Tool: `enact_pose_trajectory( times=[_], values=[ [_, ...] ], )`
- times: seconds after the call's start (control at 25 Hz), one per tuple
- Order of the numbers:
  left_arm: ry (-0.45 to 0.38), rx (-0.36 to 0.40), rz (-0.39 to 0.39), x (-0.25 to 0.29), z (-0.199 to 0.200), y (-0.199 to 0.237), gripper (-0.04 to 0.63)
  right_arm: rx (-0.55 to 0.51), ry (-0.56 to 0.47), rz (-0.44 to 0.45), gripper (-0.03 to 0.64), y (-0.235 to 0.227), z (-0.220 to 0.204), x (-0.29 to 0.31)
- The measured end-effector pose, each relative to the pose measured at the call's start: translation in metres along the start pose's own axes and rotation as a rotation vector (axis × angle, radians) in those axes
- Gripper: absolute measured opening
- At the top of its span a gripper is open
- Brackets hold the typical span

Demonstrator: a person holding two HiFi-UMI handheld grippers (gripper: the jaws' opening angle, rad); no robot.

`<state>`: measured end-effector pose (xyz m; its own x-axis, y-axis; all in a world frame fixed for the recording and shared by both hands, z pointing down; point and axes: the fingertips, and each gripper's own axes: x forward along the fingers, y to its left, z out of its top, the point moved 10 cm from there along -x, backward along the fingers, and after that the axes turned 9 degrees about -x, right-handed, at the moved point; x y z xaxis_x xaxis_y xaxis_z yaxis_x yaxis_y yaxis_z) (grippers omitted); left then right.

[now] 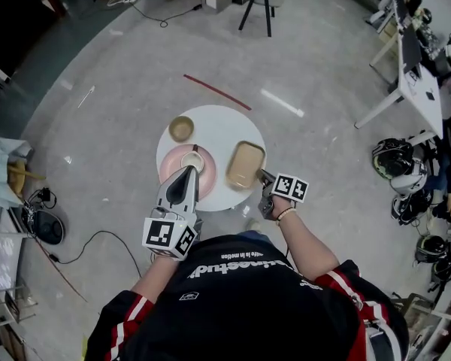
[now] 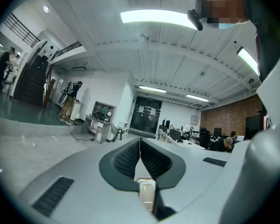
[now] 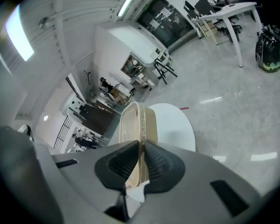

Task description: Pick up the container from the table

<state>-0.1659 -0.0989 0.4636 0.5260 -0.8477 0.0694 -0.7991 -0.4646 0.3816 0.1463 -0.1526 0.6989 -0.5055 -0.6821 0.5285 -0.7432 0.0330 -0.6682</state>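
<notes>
The container (image 1: 245,164) is a beige rectangular tray at the right side of the round white table (image 1: 218,119). My right gripper (image 1: 264,177) is shut on its near rim. In the right gripper view the container (image 3: 135,125) stands edge-on between the jaws, tilted and held above the table (image 3: 175,125). My left gripper (image 1: 188,173) hovers over the pink plate (image 1: 167,165) at the table's near left, its jaws together with nothing in them. In the left gripper view the left gripper (image 2: 140,141) points level into the room, and the table is hidden.
A tan bowl (image 1: 181,128) sits at the table's far left, and a white cup (image 1: 193,161) stands on the pink plate. A red stick (image 1: 216,92) lies on the floor beyond the table. White desks (image 1: 417,81) and helmets (image 1: 395,160) are at the right.
</notes>
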Motion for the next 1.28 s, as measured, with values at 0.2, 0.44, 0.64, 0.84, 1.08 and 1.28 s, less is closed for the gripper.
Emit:
enact_pose_trajectory(
  times=[0.2, 0.44, 0.64, 0.84, 1.08, 1.28],
  values=[
    [0.003, 0.006, -0.008, -0.004, -0.001, -0.001, 0.025, -0.048, -0.061, 0.006, 0.052, 0.02, 0.003, -0.018],
    [0.013, 0.014, -0.025, -0.001, -0.002, -0.007, 0.025, -0.127, -0.152, 0.016, 0.052, 0.052, 0.015, -0.045],
    [0.016, 0.018, -0.027, 0.004, -0.001, -0.009, 0.025, -0.239, -0.219, 0.023, 0.052, 0.08, 0.031, -0.063],
    [0.017, 0.015, -0.022, 0.007, -0.002, -0.004, 0.025, -0.366, -0.293, 0.008, 0.052, 0.106, 0.045, -0.077],
    [0.017, 0.017, -0.019, 0.013, -0.002, -0.003, 0.025, -0.518, -0.362, -0.02, 0.052, 0.132, 0.058, -0.092],
    [0.017, 0.026, -0.016, 0.015, 0.004, 0.0, 0.025, -0.578, -0.408, -0.026, 0.052, 0.154, 0.066, -0.102]
  ],
)
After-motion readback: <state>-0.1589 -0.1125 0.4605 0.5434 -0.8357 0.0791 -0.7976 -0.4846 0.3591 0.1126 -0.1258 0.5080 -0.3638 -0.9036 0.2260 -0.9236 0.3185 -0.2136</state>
